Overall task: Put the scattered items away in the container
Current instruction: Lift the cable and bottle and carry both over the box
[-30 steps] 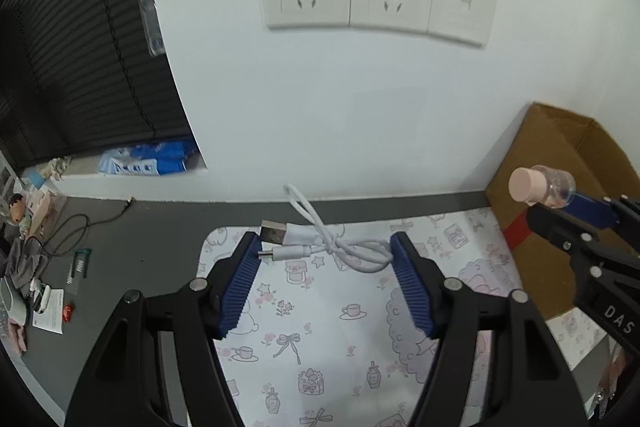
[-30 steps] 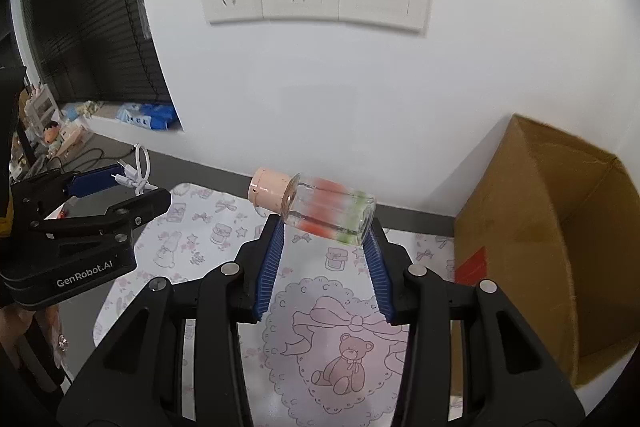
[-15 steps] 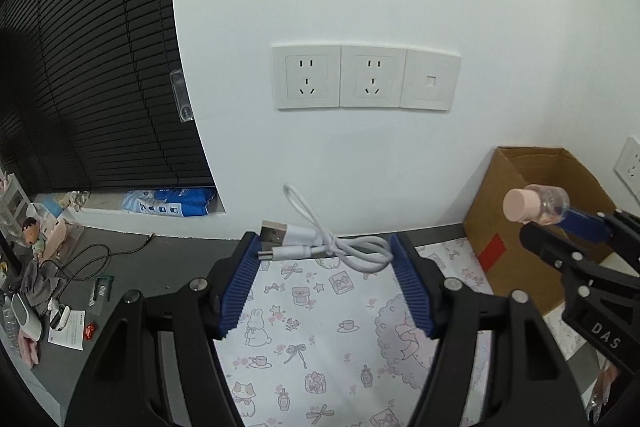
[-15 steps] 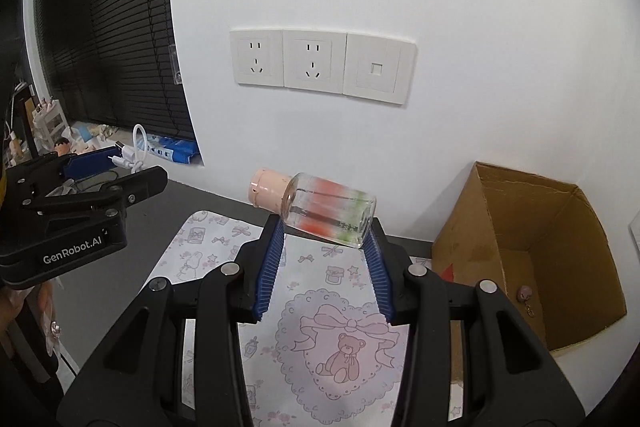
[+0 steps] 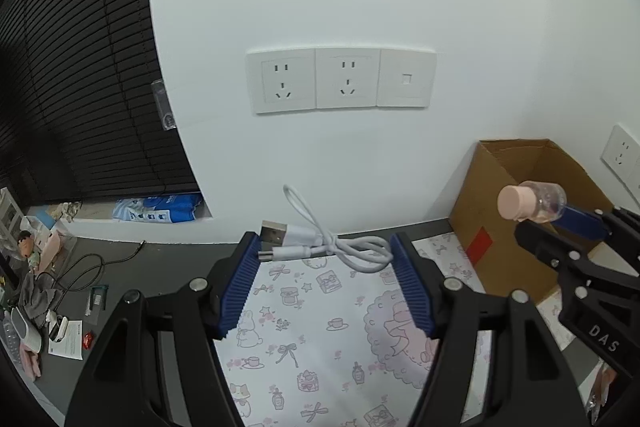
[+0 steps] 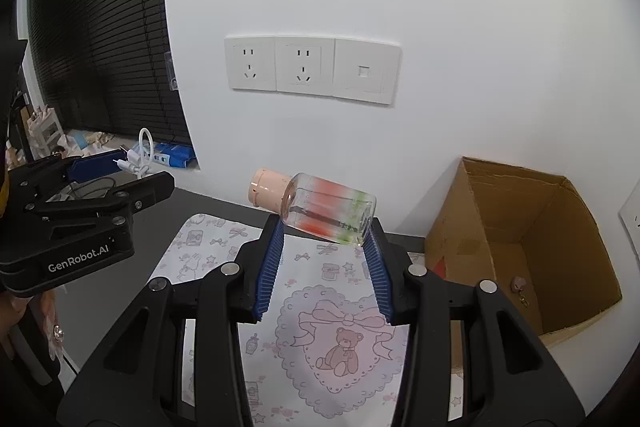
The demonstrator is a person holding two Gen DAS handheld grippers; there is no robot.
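My left gripper (image 5: 325,249) is shut on a coiled white USB cable (image 5: 320,245) and holds it in the air above the patterned mat (image 5: 320,331). My right gripper (image 6: 325,241) is shut on a clear bottle (image 6: 326,211) with a pink cap, lying sideways between the pads, above the mat (image 6: 328,347). The bottle also shows in the left wrist view (image 5: 532,202). The open cardboard box (image 6: 520,243) stands at the right against the wall, with a small pink item (image 6: 518,283) on its floor. The left gripper and cable show at the left of the right wrist view (image 6: 136,157).
A white wall with a row of sockets (image 5: 340,81) is straight ahead. A dark blind (image 5: 80,87) covers the window at left, with a blue packet (image 5: 160,207) on the sill. Clutter and cords (image 5: 48,287) lie on the floor at far left.
Both grippers have risen and pulled back from the wall with their loads; the sockets sit lower in view and the box interior has come into sight.
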